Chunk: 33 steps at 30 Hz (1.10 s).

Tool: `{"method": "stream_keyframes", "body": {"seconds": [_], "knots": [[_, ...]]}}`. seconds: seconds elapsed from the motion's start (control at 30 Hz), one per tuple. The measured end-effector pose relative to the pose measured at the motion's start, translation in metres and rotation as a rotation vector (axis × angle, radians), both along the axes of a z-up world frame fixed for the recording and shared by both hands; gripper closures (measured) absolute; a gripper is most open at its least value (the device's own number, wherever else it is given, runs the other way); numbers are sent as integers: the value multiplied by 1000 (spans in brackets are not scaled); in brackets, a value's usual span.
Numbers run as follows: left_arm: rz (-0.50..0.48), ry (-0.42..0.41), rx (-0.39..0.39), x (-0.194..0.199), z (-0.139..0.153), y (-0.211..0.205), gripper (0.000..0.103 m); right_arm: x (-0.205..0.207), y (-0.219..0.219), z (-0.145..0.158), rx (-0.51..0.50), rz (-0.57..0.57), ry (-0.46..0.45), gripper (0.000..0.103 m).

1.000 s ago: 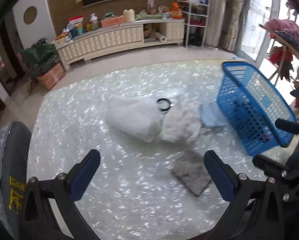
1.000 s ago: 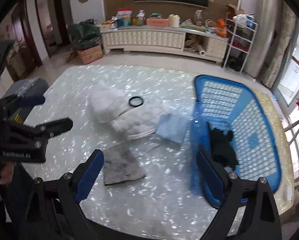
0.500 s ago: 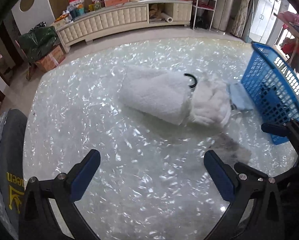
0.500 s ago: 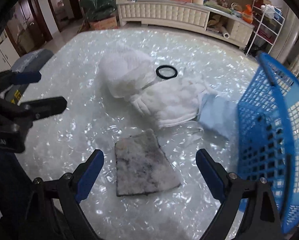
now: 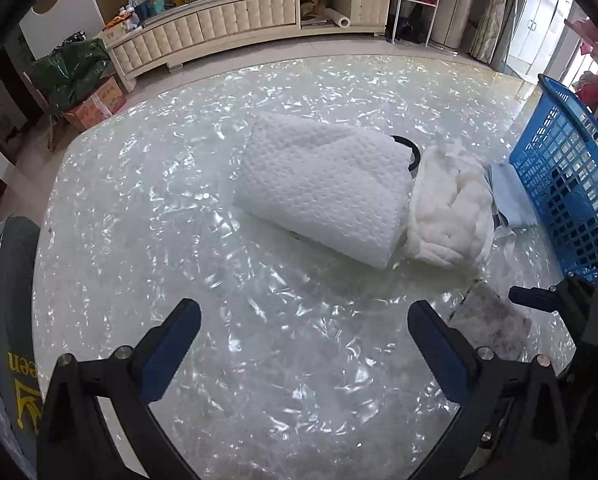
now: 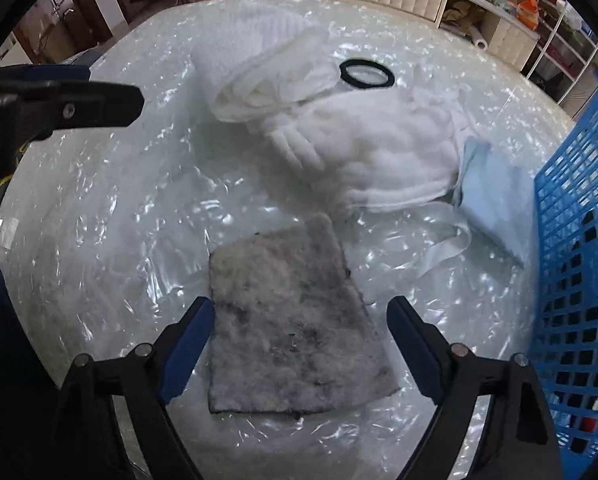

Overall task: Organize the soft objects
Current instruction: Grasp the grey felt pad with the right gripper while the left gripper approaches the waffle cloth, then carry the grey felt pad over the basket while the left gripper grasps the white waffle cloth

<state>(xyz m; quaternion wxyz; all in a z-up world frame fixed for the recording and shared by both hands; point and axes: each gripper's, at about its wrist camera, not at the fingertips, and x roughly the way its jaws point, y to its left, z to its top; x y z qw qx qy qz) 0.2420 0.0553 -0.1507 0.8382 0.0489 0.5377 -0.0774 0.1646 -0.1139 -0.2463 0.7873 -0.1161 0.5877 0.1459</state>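
Observation:
A grey felt pad (image 6: 295,320) lies flat on the shiny table, and my open right gripper (image 6: 299,324) straddles its near half, empty. The pad also shows in the left wrist view (image 5: 491,322). A folded white waffle towel (image 5: 323,188) lies mid-table, with a crumpled white cloth (image 5: 451,220) at its right and a light blue cloth (image 5: 511,192) against the blue basket (image 5: 559,184). My left gripper (image 5: 303,320) is open and empty, short of the waffle towel. A black ring (image 6: 366,74) lies behind the white cloths (image 6: 379,152).
The blue basket (image 6: 579,280) stands at the table's right edge with dark items inside. The table (image 5: 139,240) has a reflective pearl surface. A chair back (image 5: 7,320) is at the near left. A cabinet (image 5: 239,12) stands across the room.
Both grippers have moved forward and down toward the table. The right one now has the grey pad between its open fingers; the left one is closer to the waffle towel.

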Motion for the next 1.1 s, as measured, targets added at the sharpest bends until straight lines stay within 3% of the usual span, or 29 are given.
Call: {"method": "stream_keyframes", "body": {"seconds": [0.13, 0.27, 0.37, 0.63, 0.73, 0.8, 0.87, 0.93, 1.1], "knots": [[-7, 13, -3, 8, -5, -3, 0, 0, 1, -1, -2, 12, -11, 18], [1, 24, 0, 16, -10, -6, 0, -10, 7, 0, 6, 33, -39, 33], [25, 40, -30, 22, -12, -4, 0, -18, 14, 0, -1, 53, -57, 38], [53, 57, -93, 37, -12, -7, 0, -28, 13, 0, 14, 59, -79, 45], [60, 56, -104, 41, -11, -10, 0, -36, 17, 7, 22, 69, -81, 58], [57, 55, -101, 44, -10, -12, 0, -41, 19, 7, 23, 76, -86, 61], [41, 47, -87, 47, -9, -15, 0, -44, 19, 8, 27, 74, -87, 66], [15, 36, -65, 52, -7, -18, 0, -46, 17, 10, 36, 60, -89, 80], [-105, 30, -8, 66, -9, -29, 0, -31, -2, 12, 56, 35, -74, 88]]}}
